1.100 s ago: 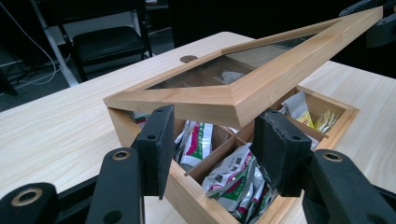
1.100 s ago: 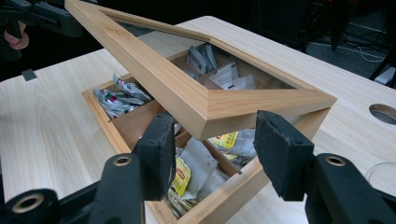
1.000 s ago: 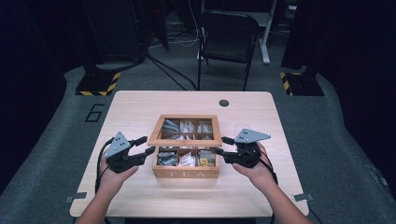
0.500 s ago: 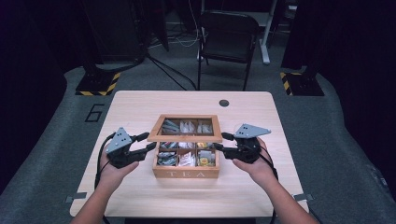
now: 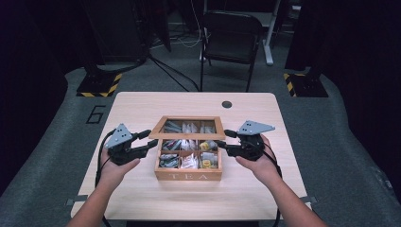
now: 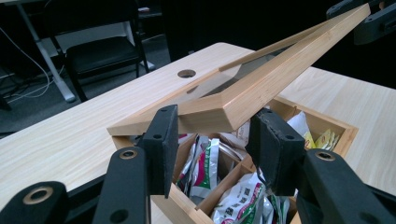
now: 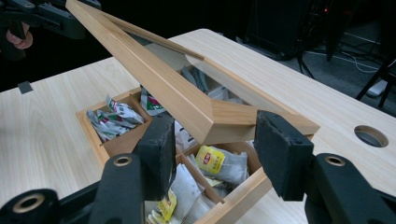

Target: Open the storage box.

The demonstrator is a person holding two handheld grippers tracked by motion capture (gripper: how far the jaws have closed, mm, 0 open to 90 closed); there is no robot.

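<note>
A wooden tea box sits mid-table, its compartments full of tea bags. Its glass-paned lid is tilted up from the front, hinged at the back. My left gripper holds the lid's front left corner; its jaws have just been closing, and in the left gripper view the pads press that corner of the lid. My right gripper is shut on the front right corner, which sits between its pads under the lid's rail.
The light wood table has a round cable hole at the back right. A black chair stands beyond the far edge. Bare tabletop lies to either side of the box and in front of it.
Both hands have edged slightly away from me, and the lid's front edge has come up a little with them. The box has stayed in place.
</note>
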